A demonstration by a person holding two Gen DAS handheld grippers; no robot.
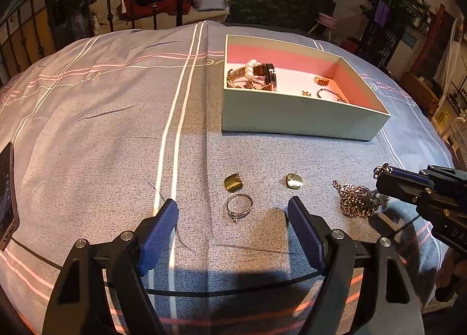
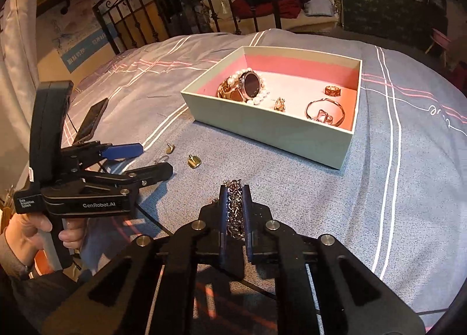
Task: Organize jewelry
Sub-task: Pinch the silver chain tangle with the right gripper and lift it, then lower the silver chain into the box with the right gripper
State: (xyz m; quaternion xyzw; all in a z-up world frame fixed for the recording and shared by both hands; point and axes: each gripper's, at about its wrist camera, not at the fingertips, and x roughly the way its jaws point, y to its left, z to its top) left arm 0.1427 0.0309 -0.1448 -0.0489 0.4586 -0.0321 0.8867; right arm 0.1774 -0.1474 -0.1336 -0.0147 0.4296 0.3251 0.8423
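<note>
1. Right tongs (image 2: 235, 189) are clamping the chain (image 2: 234, 209), part trailing on the bed (image 1: 102, 130).
2. Left tongs (image 1: 233, 212) are hanging wide over the ring (image 1: 239, 205).
3. Box (image 2: 271, 130) is sitting beyond, apart.

Silver chain (image 2: 234, 206) pinched between right fingers (image 2: 223, 212); ring (image 1: 239, 206), two gold earrings (image 1: 233, 182) on bed; box (image 1: 303, 119) holds watch (image 2: 251, 85), pearls.

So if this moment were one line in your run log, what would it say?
step: bagging chain | right gripper: shut on chain bracelet | left gripper: open over ring | box: partly filled
</note>
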